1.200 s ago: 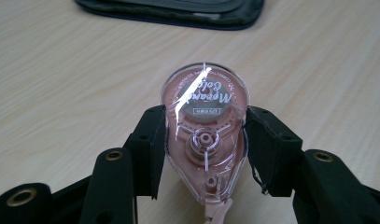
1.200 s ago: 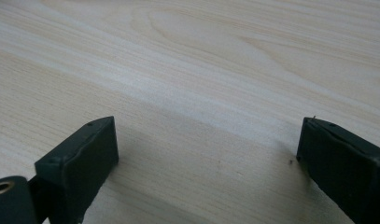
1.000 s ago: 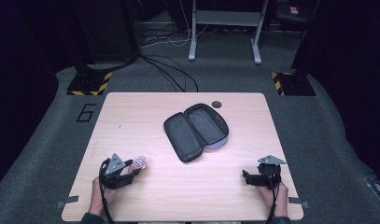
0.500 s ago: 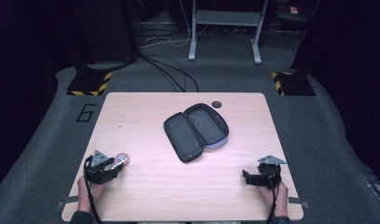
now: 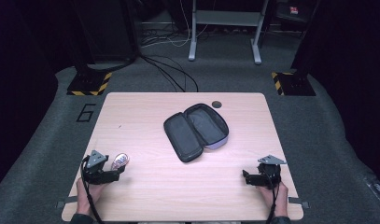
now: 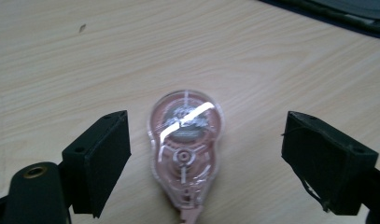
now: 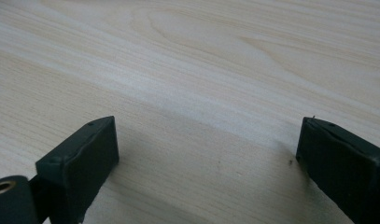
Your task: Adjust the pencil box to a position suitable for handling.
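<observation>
A clear pink correction-tape dispenser [image 6: 186, 149] lies flat on the wooden table [image 5: 145, 116], seen small in the high view as the dispenser [image 5: 120, 161] at the front left. My left gripper [image 6: 206, 163] is open, its jaws on either side of the dispenser with gaps to it. In the high view the left gripper [image 5: 114, 173] rests at the table's front left, held by a hand. My right gripper [image 7: 208, 163] is open over bare wood; in the high view the right gripper [image 5: 247, 177] sits at the front right.
A dark zip case [image 5: 195, 131] lies open in the middle of the table, its dark edge [image 6: 327, 14] at the top of the left gripper view. A small dark round spot [image 5: 217, 103] marks the table's far edge. Cables and stands cover the floor beyond.
My left gripper has moved left and toward the table's front edge, with the dispenser staying just ahead of it. The right gripper has stayed put.
</observation>
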{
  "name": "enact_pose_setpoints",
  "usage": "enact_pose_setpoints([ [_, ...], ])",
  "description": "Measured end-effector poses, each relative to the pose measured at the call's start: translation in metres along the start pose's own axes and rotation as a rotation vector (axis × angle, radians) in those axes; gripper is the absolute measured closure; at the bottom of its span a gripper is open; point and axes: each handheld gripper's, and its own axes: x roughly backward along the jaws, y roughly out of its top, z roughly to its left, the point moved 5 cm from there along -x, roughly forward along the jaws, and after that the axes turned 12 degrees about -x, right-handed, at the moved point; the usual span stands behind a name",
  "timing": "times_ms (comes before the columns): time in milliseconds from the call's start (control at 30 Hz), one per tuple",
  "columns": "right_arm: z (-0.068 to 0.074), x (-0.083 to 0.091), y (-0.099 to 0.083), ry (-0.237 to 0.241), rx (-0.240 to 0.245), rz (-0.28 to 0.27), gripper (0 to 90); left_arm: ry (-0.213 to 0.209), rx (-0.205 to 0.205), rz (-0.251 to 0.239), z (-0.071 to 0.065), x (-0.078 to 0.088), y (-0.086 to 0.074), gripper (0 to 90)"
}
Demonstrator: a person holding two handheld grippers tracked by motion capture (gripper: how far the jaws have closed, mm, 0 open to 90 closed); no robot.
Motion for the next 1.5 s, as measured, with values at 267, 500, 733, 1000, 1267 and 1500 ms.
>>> enact_pose_setpoints([
  [267,0.0,-0.001,0.002,-0.005,-0.015,0.01,6.2,-0.069,-0.102,-0.021,-0.041,0.0,0.015,13.2],
  [500,-0.003,0.0,0.004,0.009,-0.049,0.02,5.0,-0.129,-0.13,-0.008,-0.067,-0.01,0.013,13.0],
  [733,0.003,-0.001,0.017,0.041,-0.046,0.032,5.7,-0.162,-0.147,0.025,-0.087,-0.021,0.004,9.6],
  [1000,0.017,-0.004,0.056,0.091,-0.025,0.021,8.7,-0.164,-0.166,0.065,-0.098,-0.026,0.003,9.5],
  [1267,0.033,-0.023,0.094,0.131,0.006,0.029,15.0,-0.177,-0.155,0.095,-0.1,-0.028,0.002,8.7],
  [1500,0.04,-0.043,0.119,0.129,0.041,0.03,26.1,-0.194,-0.174,0.098,-0.099,-0.029,0.001,8.7],
])
